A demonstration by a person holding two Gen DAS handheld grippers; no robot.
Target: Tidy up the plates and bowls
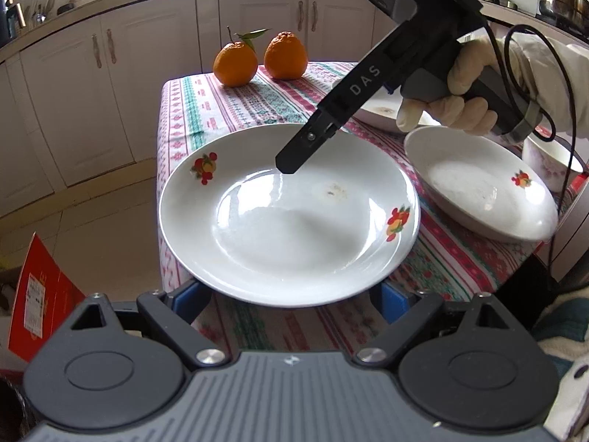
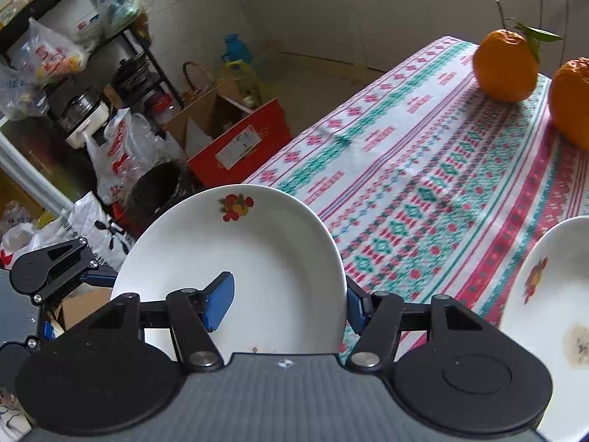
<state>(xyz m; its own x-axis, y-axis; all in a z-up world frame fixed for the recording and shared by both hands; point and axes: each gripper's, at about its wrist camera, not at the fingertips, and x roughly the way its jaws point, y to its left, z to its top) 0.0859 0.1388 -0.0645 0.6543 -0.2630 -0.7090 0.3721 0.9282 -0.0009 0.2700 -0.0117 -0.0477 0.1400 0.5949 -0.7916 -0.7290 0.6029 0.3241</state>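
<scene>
- While the right gripper (image 2: 287, 305) is clamped across one rim of the fruit-print plate (image 1: 287, 221), the plate juts past the table's (image 1: 228, 110) near edge.
- Left gripper (image 1: 292, 294): fingers apart below the opposite rim, apparently not pressing.
- Glazed ceramic is probably stiff, slick, fairly heavy and breakable, so grip deep on the rim and support both sides.

A white plate (image 1: 287, 217) printed with red-and-yellow fruit motifs sits on a bench cloth (image 1: 228, 110) striped in red, green and white folk patterns. Two orange citrus fruits (image 1: 235, 64), one bearing green leaves, stand at the far end. A black hand-held gripper (image 2: 291, 304) with blue pads clasps the plate; a cream glove (image 1: 456, 110) shows right. A red box (image 2: 239, 143) stands on the floor.
</scene>
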